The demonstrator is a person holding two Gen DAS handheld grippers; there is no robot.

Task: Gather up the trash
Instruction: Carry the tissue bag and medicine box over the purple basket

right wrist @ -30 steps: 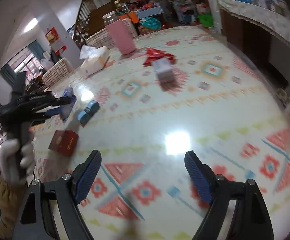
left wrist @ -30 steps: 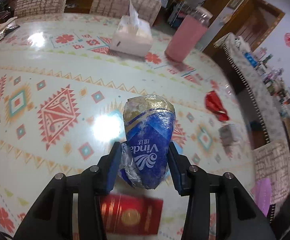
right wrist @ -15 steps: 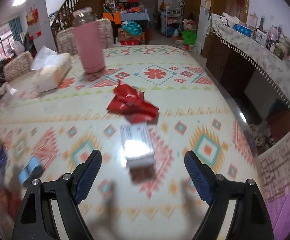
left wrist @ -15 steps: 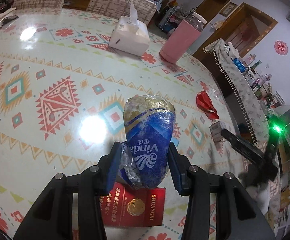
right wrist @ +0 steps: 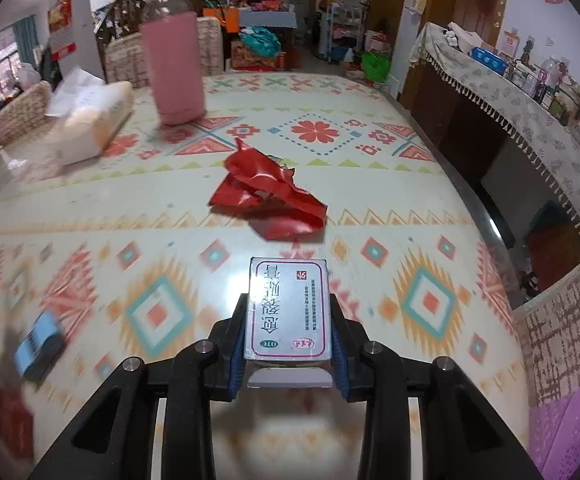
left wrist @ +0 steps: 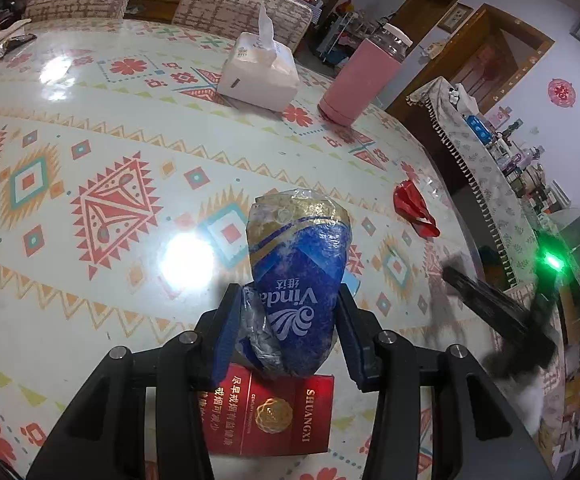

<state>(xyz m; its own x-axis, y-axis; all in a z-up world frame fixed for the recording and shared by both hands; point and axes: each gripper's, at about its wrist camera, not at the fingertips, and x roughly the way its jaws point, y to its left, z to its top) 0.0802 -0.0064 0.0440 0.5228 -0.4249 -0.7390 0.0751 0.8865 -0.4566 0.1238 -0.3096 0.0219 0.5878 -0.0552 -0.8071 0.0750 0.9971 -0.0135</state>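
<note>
My left gripper (left wrist: 285, 320) is shut on a crumpled blue Vinda tissue pack (left wrist: 298, 276), held above the table. A red cigarette box (left wrist: 273, 416) lies under it. My right gripper (right wrist: 287, 344) is shut on a white medicine box (right wrist: 287, 308) low over the table; it shows blurred at the right of the left wrist view (left wrist: 498, 312). A crumpled red wrapper (right wrist: 269, 192) lies just beyond the box; it also shows in the left wrist view (left wrist: 414, 210). A small blue item (right wrist: 37, 344) lies blurred at the left.
A pink bottle (right wrist: 173, 68) and a white tissue box (right wrist: 85, 124) stand at the far side of the patterned table (right wrist: 410, 208). Chairs stand behind it. A cloth-covered sideboard (right wrist: 530, 112) runs along the right, past the table's edge.
My right gripper has swung towards the medicine box and closed on it; one second ago it was open and empty. My left gripper keeps hold of the blue pack and has shifted little.
</note>
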